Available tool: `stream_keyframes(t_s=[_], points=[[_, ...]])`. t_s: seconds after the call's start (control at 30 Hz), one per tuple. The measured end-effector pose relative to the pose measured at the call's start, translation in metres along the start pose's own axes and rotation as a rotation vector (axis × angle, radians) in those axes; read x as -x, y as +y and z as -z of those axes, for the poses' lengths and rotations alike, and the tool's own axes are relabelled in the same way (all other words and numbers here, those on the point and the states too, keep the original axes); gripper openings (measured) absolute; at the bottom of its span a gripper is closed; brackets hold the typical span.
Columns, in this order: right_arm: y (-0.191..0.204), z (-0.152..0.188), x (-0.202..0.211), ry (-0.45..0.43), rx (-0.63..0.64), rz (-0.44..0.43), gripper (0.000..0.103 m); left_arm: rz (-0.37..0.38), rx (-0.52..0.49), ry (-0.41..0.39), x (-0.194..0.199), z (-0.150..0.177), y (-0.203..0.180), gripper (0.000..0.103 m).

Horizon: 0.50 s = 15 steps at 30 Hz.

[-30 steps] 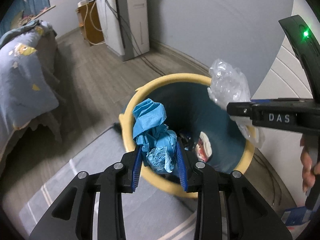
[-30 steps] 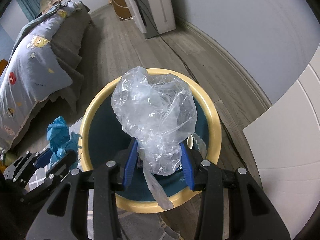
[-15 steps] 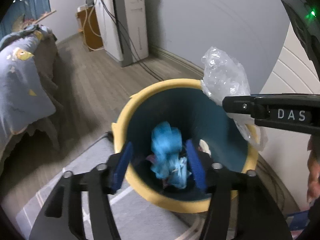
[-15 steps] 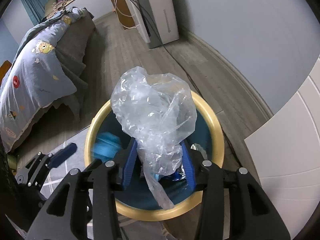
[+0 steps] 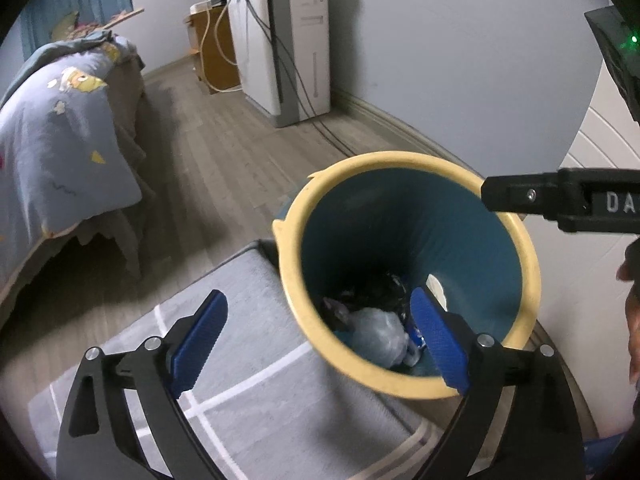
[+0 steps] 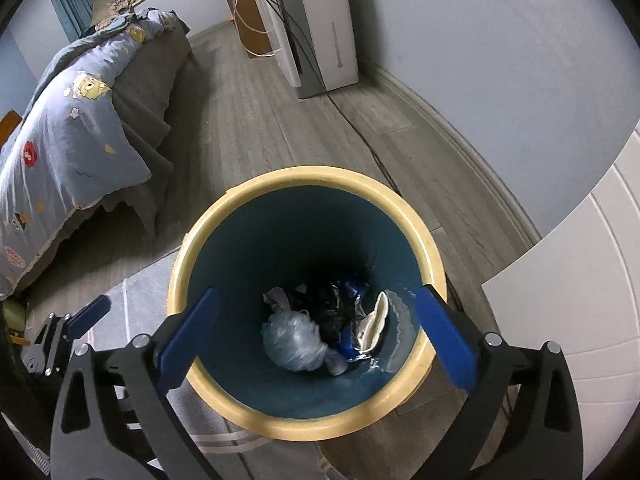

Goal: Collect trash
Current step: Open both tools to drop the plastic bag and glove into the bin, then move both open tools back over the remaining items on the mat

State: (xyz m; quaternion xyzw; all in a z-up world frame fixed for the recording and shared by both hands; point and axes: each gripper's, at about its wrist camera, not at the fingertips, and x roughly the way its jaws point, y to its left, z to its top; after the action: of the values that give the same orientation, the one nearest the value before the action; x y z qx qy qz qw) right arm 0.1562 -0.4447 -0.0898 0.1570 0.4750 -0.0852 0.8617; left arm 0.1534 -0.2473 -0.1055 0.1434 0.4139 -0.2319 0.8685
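Note:
A round bin with a yellow rim (image 5: 400,158) (image 6: 304,174) and a teal inside stands on the floor under both grippers. At its bottom lies a crumpled clear plastic bag (image 6: 294,340) (image 5: 376,336) among dark wrappers and a white scrap (image 6: 376,320). I cannot pick out the blue paper wad in the bin. My left gripper (image 5: 316,300) hangs over the bin's near left rim, its jaws opening with nothing between them. My right gripper (image 6: 318,294) hangs straight above the bin's mouth, its jaws also opening and empty. Each gripper shows in the other's view: the right gripper (image 5: 560,204), the left gripper (image 6: 84,316).
A bed with a blue patterned quilt (image 5: 60,152) fills the left. A white appliance (image 5: 296,40) with cables stands at the back wall. A grey rug (image 5: 240,360) lies beside the bin, a white panel (image 6: 580,320) to the right. A person's hand (image 5: 632,320) shows at the right edge.
Both grippers opened wide. The blue paper wad left the left gripper and the clear bag left the right one; both dropped into the bin. The left gripper shifted leftward.

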Motion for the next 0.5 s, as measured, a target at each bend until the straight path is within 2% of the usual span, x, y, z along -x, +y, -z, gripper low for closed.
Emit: stream_keyframes(t_s=[0.2,0.5], points=[[0.004,-0.002,0.015,-0.027,0.005,0.007,0.097,0.001,0.015,-0.010,0.023,0.008,0.007,0.093],[0.035,0.010,0.071,-0.128,0.069,-0.044,0.097,-0.020,0.059,-0.049,0.087,0.020,0.027,0.093]])
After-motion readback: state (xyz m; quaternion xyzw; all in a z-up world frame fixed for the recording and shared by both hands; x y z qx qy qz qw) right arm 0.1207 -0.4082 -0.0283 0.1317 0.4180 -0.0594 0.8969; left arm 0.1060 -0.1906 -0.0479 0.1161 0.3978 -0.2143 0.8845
